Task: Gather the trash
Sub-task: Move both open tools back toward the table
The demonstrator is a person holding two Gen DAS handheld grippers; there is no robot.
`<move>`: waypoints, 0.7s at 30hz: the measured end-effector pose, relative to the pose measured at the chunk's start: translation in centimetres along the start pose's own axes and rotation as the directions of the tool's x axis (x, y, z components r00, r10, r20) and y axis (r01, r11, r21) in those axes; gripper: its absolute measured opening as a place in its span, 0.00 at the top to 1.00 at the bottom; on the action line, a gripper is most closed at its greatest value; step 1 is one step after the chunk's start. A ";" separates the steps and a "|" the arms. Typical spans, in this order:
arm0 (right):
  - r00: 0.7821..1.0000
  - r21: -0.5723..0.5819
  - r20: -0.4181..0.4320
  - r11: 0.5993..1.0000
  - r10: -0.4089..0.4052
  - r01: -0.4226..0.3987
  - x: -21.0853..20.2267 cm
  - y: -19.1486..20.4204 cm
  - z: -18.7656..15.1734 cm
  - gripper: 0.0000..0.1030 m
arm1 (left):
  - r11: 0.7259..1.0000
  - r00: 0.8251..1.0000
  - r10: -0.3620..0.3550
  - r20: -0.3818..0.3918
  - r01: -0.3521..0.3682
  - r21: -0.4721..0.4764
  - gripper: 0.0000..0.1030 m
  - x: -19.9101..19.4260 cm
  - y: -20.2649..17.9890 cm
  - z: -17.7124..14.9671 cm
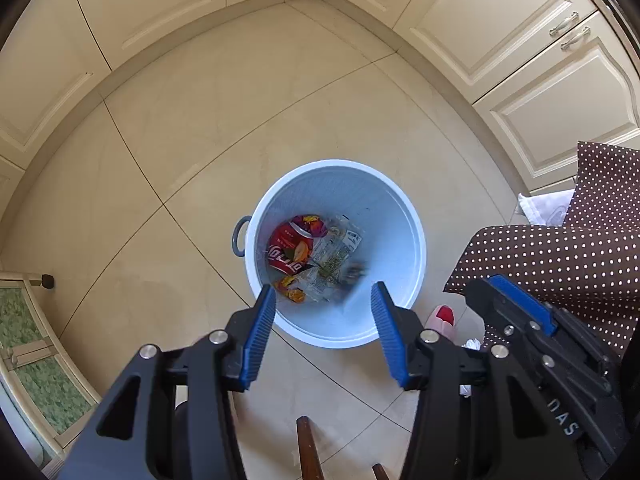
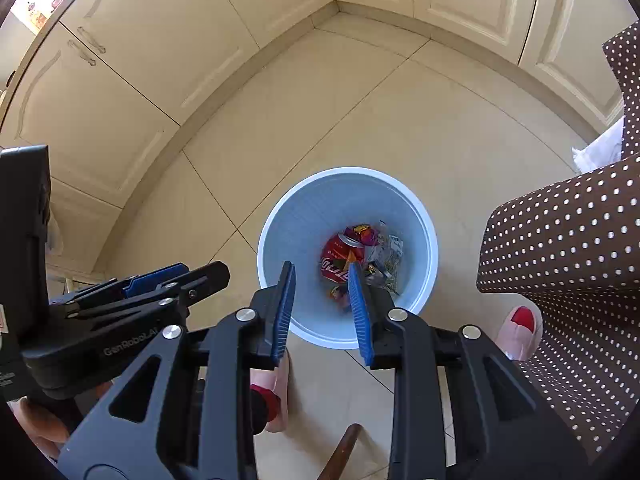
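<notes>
Floor tiles [image 1: 208,128] fill most of both views, cream and glossy, bounded by cabinet doors [image 1: 492,32] that meet in a corner. At our right hangs a brown dotted cloth [image 2: 560,248], and below it we see a pink slipper [image 2: 520,332].

Next in size is the pale blue bin [image 1: 400,208], upright on the tiles with a grey handle [image 1: 240,236] on its rim. We hold both tools above its near edge, pointing steeply down.

Inside, at the bottom, lies the trash so far: a crushed red can [image 1: 286,252], a clear printed wrapper [image 1: 336,256], and orange scraps [image 1: 294,292]. A grey blurred streak [image 1: 354,280] shows near the wrapper in the left view; we cannot tell what it is, perhaps something falling.

Our left gripper [image 1: 323,300] stands spread, nothing between its blue pads [image 1: 260,332]. Our right gripper [image 2: 322,280] has its pads [image 2: 284,312] parted more narrowly, and nothing is pinched there either.

Smallest: a wooden chair tip [image 1: 308,440] pokes in at the bottom edge, close under our hands.

What could go wrong, as we judge it: both tools crowd the same near rim, so pulling one back carelessly could knock the other or catch the rim and tip the light bin, spilling the can and wrappers. The chair tip and cloth edge sit close enough to snag a hand turning away for the next piece.
</notes>
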State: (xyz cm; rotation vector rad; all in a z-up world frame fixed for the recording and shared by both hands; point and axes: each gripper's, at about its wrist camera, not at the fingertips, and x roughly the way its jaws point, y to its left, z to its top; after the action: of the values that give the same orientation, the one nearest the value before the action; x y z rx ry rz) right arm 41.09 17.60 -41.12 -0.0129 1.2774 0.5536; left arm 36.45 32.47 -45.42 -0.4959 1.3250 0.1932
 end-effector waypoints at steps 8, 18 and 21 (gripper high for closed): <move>0.999 -0.022 0.051 1.000 -0.016 0.017 -4.6 0.1 -1.0 0.73 | 0.998 0.993 0.021 0.115 -0.028 0.053 0.52 -4.5 -1.9 -1.5; 0.964 -0.077 0.264 0.996 -0.016 0.037 -18.3 1.6 -4.0 0.73 | 0.990 0.931 0.018 0.365 -0.068 0.124 0.52 -16.4 -7.2 -6.2; 0.936 -0.095 0.350 0.994 -0.024 0.061 -23.1 1.8 -5.5 0.72 | 0.985 0.905 -0.017 0.424 -0.058 0.164 0.52 -20.2 -9.2 -8.1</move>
State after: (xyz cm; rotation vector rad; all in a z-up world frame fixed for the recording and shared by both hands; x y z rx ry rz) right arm 31.35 8.55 -21.37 -0.0284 0.8990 0.5574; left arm 28.20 23.57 -25.14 -0.2699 0.9081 0.1888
